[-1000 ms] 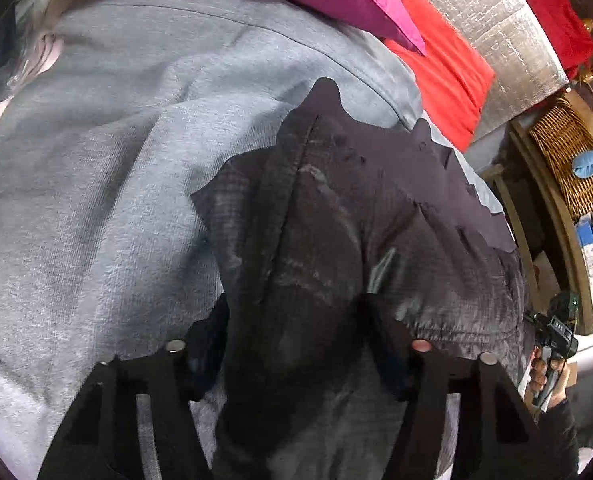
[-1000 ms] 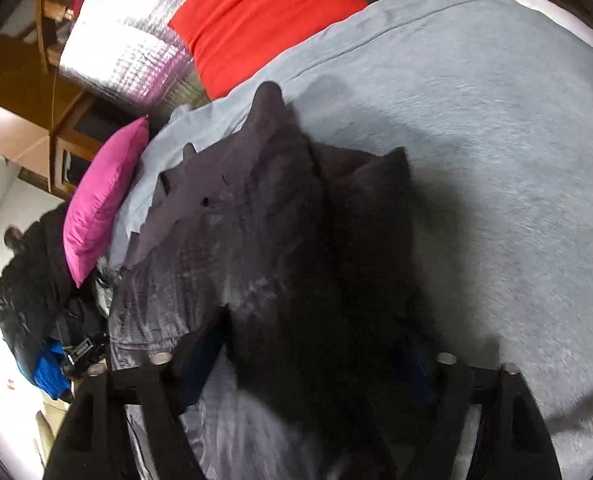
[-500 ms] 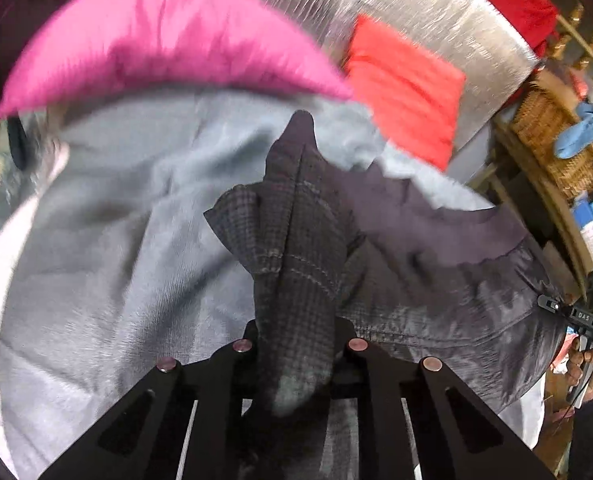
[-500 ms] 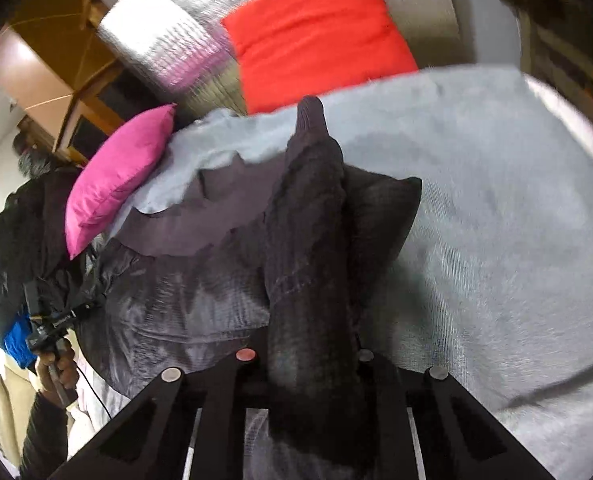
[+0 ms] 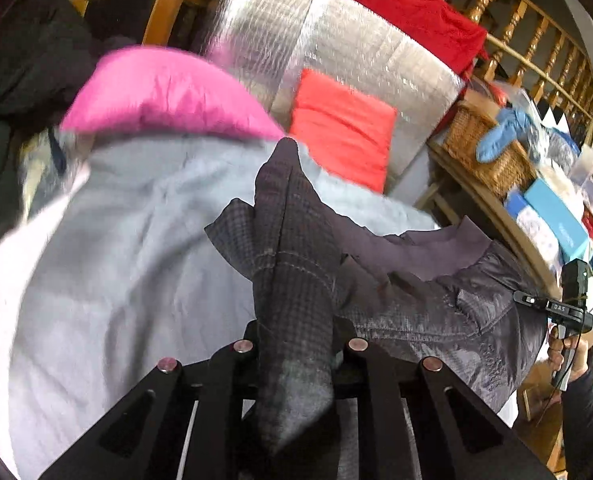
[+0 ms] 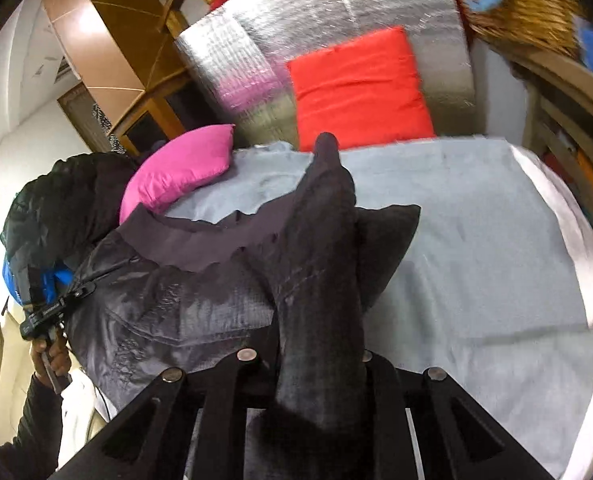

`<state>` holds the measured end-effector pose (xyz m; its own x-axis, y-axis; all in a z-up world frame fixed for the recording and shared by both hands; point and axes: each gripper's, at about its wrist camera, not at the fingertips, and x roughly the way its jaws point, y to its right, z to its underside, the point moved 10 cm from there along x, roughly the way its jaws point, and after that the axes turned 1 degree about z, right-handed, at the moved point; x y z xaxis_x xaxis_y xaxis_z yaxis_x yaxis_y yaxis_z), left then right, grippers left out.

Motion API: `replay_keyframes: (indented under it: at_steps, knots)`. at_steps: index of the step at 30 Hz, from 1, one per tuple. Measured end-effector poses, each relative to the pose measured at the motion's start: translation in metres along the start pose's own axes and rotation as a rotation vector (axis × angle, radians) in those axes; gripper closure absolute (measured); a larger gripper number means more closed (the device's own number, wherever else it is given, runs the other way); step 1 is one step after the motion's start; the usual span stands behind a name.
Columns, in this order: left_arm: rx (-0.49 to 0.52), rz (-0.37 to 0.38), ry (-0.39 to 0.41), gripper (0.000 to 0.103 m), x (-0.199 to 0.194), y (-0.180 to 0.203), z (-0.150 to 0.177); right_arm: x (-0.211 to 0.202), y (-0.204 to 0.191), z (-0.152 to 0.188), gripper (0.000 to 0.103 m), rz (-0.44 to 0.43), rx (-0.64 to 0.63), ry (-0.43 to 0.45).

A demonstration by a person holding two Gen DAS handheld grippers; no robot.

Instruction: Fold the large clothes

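Note:
A dark grey checked jacket [image 5: 436,304] with a purple-grey lining hangs stretched between both grippers above a light grey bed cover [image 5: 128,248]. My left gripper [image 5: 296,344] is shut on one bunched end of the jacket, which sticks up between its fingers. In the right wrist view my right gripper [image 6: 316,352] is shut on the other bunched end of the jacket [image 6: 176,300]. The right gripper [image 5: 564,312] and the hand holding it show at the right edge of the left wrist view; the left gripper [image 6: 52,312] shows at the left of the right wrist view.
A pink cushion [image 5: 168,96] and a red cushion [image 5: 340,132] lie at the head of the bed against a silver quilted headboard [image 5: 356,48]. A wicker basket [image 5: 492,156] and boxes sit on a wooden shelf at right. A black puffy coat [image 6: 56,208] lies beyond the pink cushion.
Both grippers closed on the jacket's ends and lifted it off the bed cover. The jacket now hangs taut between them, and more of the headboard and room is in view.

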<state>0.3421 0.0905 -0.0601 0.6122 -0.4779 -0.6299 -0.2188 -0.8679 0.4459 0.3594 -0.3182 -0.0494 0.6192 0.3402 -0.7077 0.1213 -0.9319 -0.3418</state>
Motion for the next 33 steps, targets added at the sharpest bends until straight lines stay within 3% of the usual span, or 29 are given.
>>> replay_keyframes:
  at_steps: [3,5,6,7,8,9,10,11,15,19,22,27,29,30,31,32,33]
  knots:
    - [-0.047,-0.020,-0.092,0.086,0.027,-0.013,0.057,0.013,0.020,0.048,0.087,0.010,0.061,-0.048]
    - [-0.062,-0.128,-0.177,0.084,0.050,-0.033,0.095,0.030,0.036,0.084,0.087,0.029,0.092,-0.100]
    - [-0.075,-0.157,-0.221,0.075,0.060,-0.043,0.111,0.039,0.046,0.103,0.083,0.051,0.118,-0.125]
    - [-0.108,-0.161,-0.220,0.061,0.063,-0.050,0.117,0.046,0.055,0.116,0.079,0.067,0.139,-0.141]
    - [-0.146,-0.173,-0.207,0.054,0.061,-0.056,0.118,0.052,0.064,0.128,0.072,0.055,0.177,-0.147]
    - [-0.170,-0.195,-0.203,0.043,0.057,-0.060,0.118,0.051,0.073,0.133,0.051,0.047,0.227,-0.128]
    - [-0.177,-0.218,-0.206,0.043,0.052,-0.062,0.115,0.047,0.081,0.135,0.041,0.067,0.258,-0.115]
    - [-0.152,-0.235,-0.203,0.043,0.046,-0.060,0.110,0.041,0.088,0.135,0.037,0.095,0.282,-0.100]
    - [-0.035,-0.315,-0.115,0.042,0.014,-0.050,0.081,0.012,0.092,0.125,0.037,0.125,0.256,-0.057]
    - [-0.008,-0.297,-0.066,0.040,0.002,-0.036,0.069,-0.007,0.081,0.096,0.037,0.149,0.195,0.009]
    - [0.048,-0.268,-0.046,0.040,0.006,-0.014,0.072,0.002,0.064,0.084,0.037,0.133,0.135,-0.021]
    - [0.100,-0.242,-0.064,0.040,0.020,0.006,0.086,0.057,0.056,0.066,0.037,0.199,0.011,-0.135]
    - [0.090,-0.237,-0.077,0.040,0.025,0.006,0.089,0.072,0.062,0.064,0.039,0.215,0.003,-0.182]
    - [0.084,-0.232,-0.088,0.040,0.030,0.005,0.093,0.082,0.061,0.064,0.047,0.207,-0.005,-0.217]
    - [0.085,-0.237,-0.095,0.040,0.032,0.004,0.096,0.092,0.062,0.067,0.062,0.220,-0.025,-0.258]
    - [0.090,-0.243,-0.097,0.040,0.033,0.003,0.097,0.098,0.065,0.068,0.087,0.246,-0.035,-0.286]
    - [0.101,-0.243,-0.091,0.040,0.033,0.005,0.098,0.097,0.064,0.065,0.094,0.253,-0.035,-0.285]
